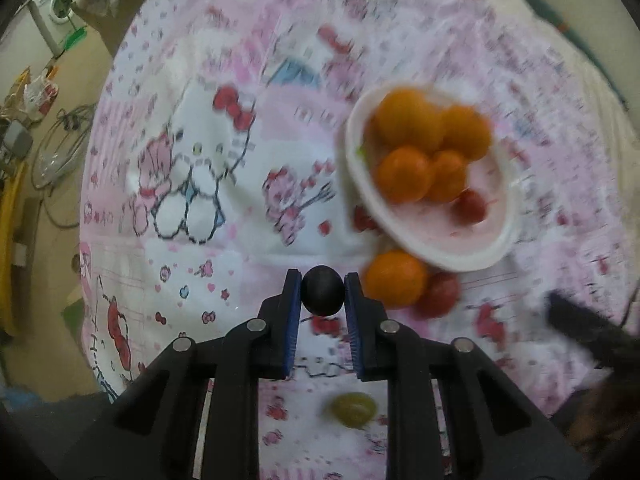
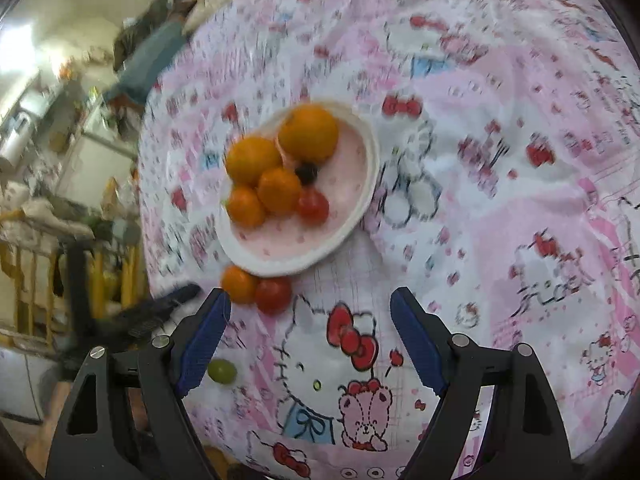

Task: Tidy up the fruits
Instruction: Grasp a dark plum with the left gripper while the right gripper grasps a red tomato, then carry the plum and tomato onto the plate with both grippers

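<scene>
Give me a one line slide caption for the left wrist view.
Left gripper shut on a dark grape near the white bowl of oranges.

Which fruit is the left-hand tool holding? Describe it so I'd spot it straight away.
Find the white plate of oranges on the pink cartoon cloth. Just below it, the left gripper is shut on a small dark grape. It is nearly black and matte, unlike the loose orange and red tomato beside it.

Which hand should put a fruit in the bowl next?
Left. The left gripper already has its jaws shut on a dark grape near the bowl; the right gripper is open and empty.
</scene>
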Available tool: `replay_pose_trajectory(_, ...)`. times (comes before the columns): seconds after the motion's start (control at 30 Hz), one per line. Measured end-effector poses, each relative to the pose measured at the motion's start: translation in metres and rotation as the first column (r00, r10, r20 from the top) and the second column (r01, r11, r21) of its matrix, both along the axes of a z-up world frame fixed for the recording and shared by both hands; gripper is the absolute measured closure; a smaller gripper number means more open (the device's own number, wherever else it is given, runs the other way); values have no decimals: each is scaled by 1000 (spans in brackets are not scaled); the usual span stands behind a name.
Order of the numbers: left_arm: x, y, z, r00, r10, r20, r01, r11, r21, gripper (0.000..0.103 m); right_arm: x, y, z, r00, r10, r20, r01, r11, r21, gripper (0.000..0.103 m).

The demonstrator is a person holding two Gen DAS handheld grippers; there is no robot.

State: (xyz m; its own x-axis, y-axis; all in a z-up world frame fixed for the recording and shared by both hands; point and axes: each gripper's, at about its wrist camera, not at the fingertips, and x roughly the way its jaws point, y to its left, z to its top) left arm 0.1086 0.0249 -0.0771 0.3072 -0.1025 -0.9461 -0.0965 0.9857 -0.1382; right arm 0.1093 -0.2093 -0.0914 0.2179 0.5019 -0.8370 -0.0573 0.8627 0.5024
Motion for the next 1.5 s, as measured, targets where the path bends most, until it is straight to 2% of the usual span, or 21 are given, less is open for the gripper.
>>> replay_pose_trajectory(0.07, 0, 0, 11, 1000, -9, 26, 10, 1000, -24, 85, 0, 11, -11, 999, 30, -17, -30, 1000, -8, 31)
replay_pose_trajectory(0.17, -2, -1, 23, 998, -11, 57, 14, 999, -45, 85, 4, 17, -32, 997, 17, -71, -14, 999, 49, 44)
replay_pose_trajectory(0.27, -3, 1, 29, 998, -12, 69, 17, 997, -72, 85, 10, 22, -45, 994, 11, -106, -2, 997, 79, 46)
replay_pose_trajectory(0.43, -5, 5, 34, 996, -14, 85, 21, 996, -89, 85, 18, 38, -54, 993, 33, -115, -24, 996, 83, 48)
replay_pose_trajectory(0.53, -5, 5, 34, 996, -20, 81, 27, 996, -90, 85, 20, 50, -56, 991, 66, -112, -56, 994, 91, 60)
replay_pose_trajectory(0.73, -5, 4, 32, 997, -23, 69, 29, 996, -88, 85, 20, 66, -64, 986, 113, -122, -106, 992, 67, 68)
replay_pose_trajectory(0.93, -3, 2, 26, 998, -25, 54, 28, 997, -72, 85, 18, 62, -58, 986, 132, -104, -126, 990, 62, 70)
replay_pose_trajectory(1.5, -2, 8, 13, 999, 11, 35, -10, 1000, -25, 85, 3, 25, -39, 994, 84, -64, -81, 995, 54, 70)
